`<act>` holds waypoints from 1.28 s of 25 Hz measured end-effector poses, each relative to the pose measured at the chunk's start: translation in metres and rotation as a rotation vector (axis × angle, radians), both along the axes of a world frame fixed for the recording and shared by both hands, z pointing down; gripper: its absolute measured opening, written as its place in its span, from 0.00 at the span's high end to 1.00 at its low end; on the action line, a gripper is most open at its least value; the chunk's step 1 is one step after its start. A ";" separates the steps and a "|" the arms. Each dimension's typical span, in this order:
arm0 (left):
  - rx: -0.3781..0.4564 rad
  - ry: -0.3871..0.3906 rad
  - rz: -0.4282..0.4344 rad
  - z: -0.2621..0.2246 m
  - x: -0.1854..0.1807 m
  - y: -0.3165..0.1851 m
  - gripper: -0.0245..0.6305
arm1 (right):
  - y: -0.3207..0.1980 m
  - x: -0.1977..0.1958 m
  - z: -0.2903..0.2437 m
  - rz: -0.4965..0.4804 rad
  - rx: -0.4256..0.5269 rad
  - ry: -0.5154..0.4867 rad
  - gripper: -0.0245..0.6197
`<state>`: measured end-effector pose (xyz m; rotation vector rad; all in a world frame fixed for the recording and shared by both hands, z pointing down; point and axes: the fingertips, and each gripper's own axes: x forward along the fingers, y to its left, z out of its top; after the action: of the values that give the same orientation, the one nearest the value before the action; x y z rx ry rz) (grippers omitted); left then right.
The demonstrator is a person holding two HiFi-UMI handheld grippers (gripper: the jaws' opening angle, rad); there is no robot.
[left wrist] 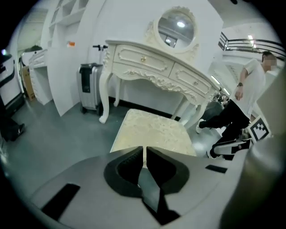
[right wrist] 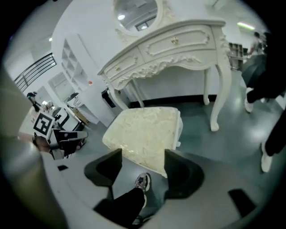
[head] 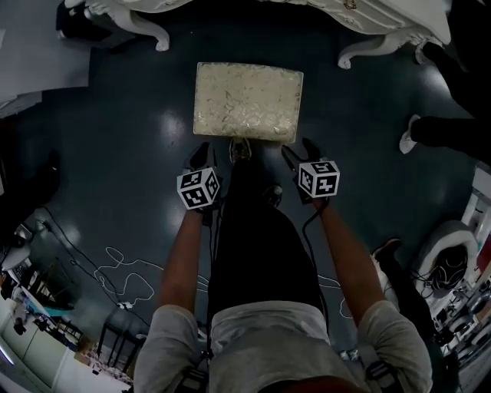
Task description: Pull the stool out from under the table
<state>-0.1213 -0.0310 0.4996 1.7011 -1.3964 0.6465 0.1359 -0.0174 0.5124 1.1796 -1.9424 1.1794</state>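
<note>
Plainly, the stool (head: pixel 248 102) is a rectangular seat with rounded corners, padded in cream fabric with a pale, slightly shiny woven leaf pattern. It stands on the dark, glossy floor (head: pixel 138 130) out in front of the worktop (head: pixel 383 15), with its near edge just ahead of both claws. The worktop is white, carved and scalloped along its apron. It has curved legs ending in scrolled feet, and an oval mirror (left wrist: pixel 177 27) in an ornate frame sits above it.

The left claw (head: pixel 201 152) is clenched, its ribbed black pads pressed together with nothing between them. The right claw (head: pixel 299 150) is released, its pads well apart and gripping nothing. The stool's near corner and a shoe (right wrist: pixel 142 182) show beyond the gap.

Counted: one stool, two claws and two marker cubes, one on the left (head: pixel 199 189) and one on the right (head: pixel 318 177). The head view shows two front legs of the worktop. The left gripper view shows two drawer fronts, each with a small knob. A grey hard-shell suitcase (left wrist: pixel 89 87) stands beside the worktop.
</note>
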 end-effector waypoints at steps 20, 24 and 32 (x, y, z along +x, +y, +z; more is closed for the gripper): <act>0.422 -0.002 0.127 -0.366 0.106 -0.025 0.95 | -0.034 -0.055 -0.378 -0.042 0.532 0.047 0.94; 0.503 0.029 0.168 -0.423 0.126 -0.030 0.95 | -0.031 -0.054 -0.438 -0.008 0.629 0.063 0.94; 0.598 0.035 0.208 -0.499 0.145 -0.007 0.95 | -0.008 -0.033 -0.530 -0.006 0.776 0.096 0.94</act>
<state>0.0238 -0.0383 0.0010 2.3350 -1.4917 0.3155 0.1033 -0.0254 -0.0171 1.5517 -2.3975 0.3247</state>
